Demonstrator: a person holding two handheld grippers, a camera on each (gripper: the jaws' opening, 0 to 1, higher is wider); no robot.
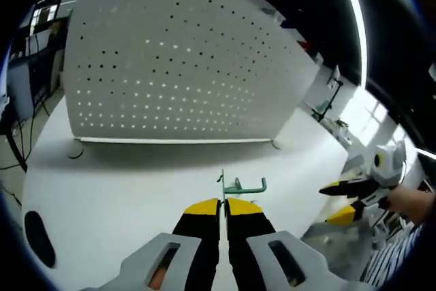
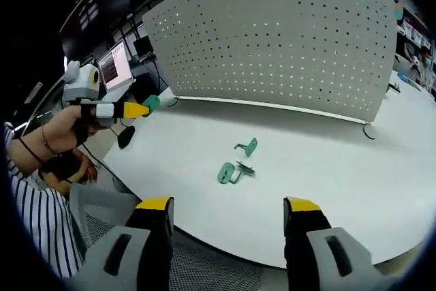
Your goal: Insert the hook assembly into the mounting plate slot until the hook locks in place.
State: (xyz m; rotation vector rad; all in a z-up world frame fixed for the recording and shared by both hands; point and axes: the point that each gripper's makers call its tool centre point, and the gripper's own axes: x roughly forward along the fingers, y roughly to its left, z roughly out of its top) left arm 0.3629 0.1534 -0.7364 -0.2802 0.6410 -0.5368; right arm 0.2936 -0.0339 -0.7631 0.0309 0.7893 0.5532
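Observation:
A white perforated mounting plate [image 1: 177, 52] stands upright at the back of the white table [image 1: 122, 182]; the right gripper view shows this plate [image 2: 286, 39] too. My left gripper [image 1: 223, 201] is shut on a green hook piece [image 1: 242, 186], held just above the table in front of the plate. From the right gripper view, a hand holds the left gripper [image 2: 139, 108] at the left with the green piece [image 2: 151, 103] at its tip. Two more green hooks [image 2: 246, 146] [image 2: 230, 172] lie on the table [image 2: 354, 189]. My right gripper [image 2: 228, 204] is open and holds nothing, back from them near the table's edge.
A black oval object [image 1: 37, 236] lies on the table's left part, also seen as a dark object [image 2: 126, 135] near the table edge. A lit monitor [image 2: 114, 65] stands behind. The right gripper [image 1: 334, 204] sits at the table's right edge beside a striped sleeve [image 2: 34, 216].

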